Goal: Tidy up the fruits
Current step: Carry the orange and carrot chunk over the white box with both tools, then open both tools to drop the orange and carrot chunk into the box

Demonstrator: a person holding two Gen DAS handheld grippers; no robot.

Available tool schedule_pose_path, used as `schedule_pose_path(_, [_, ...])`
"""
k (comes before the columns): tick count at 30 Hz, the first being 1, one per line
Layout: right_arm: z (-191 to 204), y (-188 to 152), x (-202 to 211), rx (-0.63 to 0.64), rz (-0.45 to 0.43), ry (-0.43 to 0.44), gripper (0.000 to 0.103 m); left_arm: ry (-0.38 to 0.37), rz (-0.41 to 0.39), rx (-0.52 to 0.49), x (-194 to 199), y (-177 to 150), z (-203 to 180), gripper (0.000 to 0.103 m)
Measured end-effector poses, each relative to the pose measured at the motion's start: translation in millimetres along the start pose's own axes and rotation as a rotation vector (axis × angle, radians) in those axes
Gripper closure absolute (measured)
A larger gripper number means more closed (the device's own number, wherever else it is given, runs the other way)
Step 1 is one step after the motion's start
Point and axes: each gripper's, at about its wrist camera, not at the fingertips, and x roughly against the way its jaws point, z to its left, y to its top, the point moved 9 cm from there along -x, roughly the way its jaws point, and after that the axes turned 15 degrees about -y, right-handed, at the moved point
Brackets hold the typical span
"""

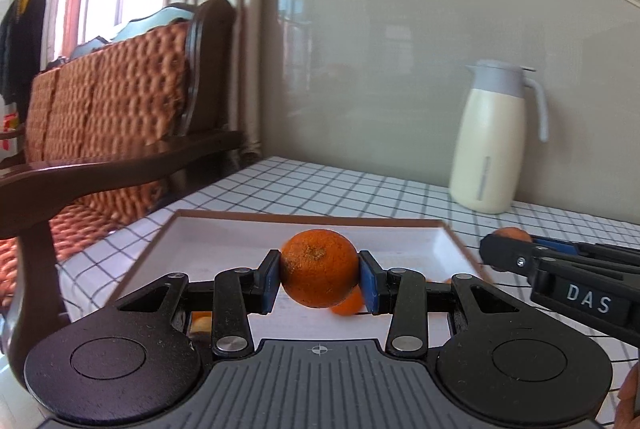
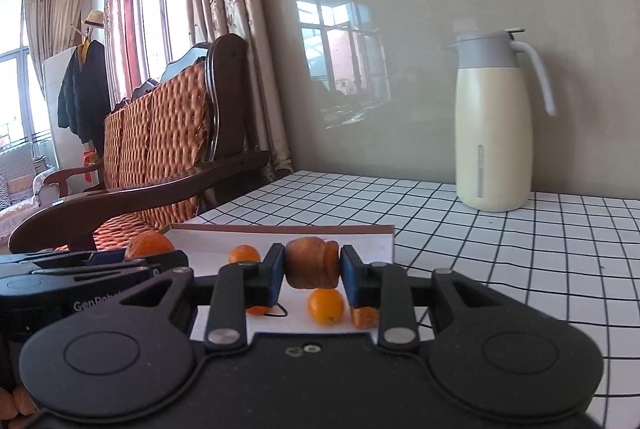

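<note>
**A:** Which step are you in?

**B:** Mid-carry, by my reading. Your left gripper (image 1: 319, 275) is clamped on a big orange (image 1: 319, 268), pads pressed against both its sides, and it hangs above the white tray (image 1: 420, 243), nearer the tray's near edge. Your right gripper (image 2: 313, 269) is clamped on a brown ridged fruit (image 2: 313, 262), also held off the tray floor, over the near right part.

**A:** What is already in the tray?

**B:** From the right wrist view you see a small orange (image 2: 326, 305) just below the brown fruit, an orange piece (image 2: 365, 316) beside it toward the tray's near right corner, and another small orange (image 2: 245, 254) farther in. Something orange sits under your left pad too, mostly hidden.

**A:** So what does the next move call for?

**B:** Pick a bare patch for each fruit and lower before you release. The far half of the tray looks bare, so carry the big orange toward the far edge; round fruit will likely roll if you let go high.

**A:** And room to move?

**B:** Your two grippers sit close side by side, so keep them from crossing. Right of the tray's right edge the checked tablecloth (image 2: 500, 241) lies free up to the cream jug (image 2: 494, 137) standing near the far edge by the wall. The armchair (image 2: 160, 149) flanks the left edge.
</note>
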Motion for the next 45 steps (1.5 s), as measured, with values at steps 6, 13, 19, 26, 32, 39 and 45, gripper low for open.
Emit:
schedule_pose_path(6, [12,0,-6,-0.001,0.000,0.003,0.081,0.043,0.007,0.020,-4,-4,22,0.062])
schedule_pose_path(13, [15,-1,-17,-0.019,0.008,-0.010,0.081,0.074,0.011,0.035,-8,-3,42,0.062])
schedule_pose_path(19, [15,2,-26,-0.035,0.009,-0.027,0.081,0.085,0.018,0.039,-14,-4,54,0.062])
schedule_pose_path(26, [17,0,-42,-0.036,0.024,-0.049,0.081,0.109,0.016,0.048,-23,0,68,0.062])
schedule_pose_path(32, [20,-2,-56,-0.018,0.041,-0.069,0.081,0.115,0.025,0.061,-32,0,78,0.062])
schedule_pose_path(39, [13,-5,-73,-0.026,0.075,-0.103,0.081,0.119,0.041,0.070,-49,0,87,0.062])
schedule_pose_path(45, [8,0,-86,-0.013,0.072,-0.166,0.032,0.136,0.062,0.082,-61,-2,94,0.061])
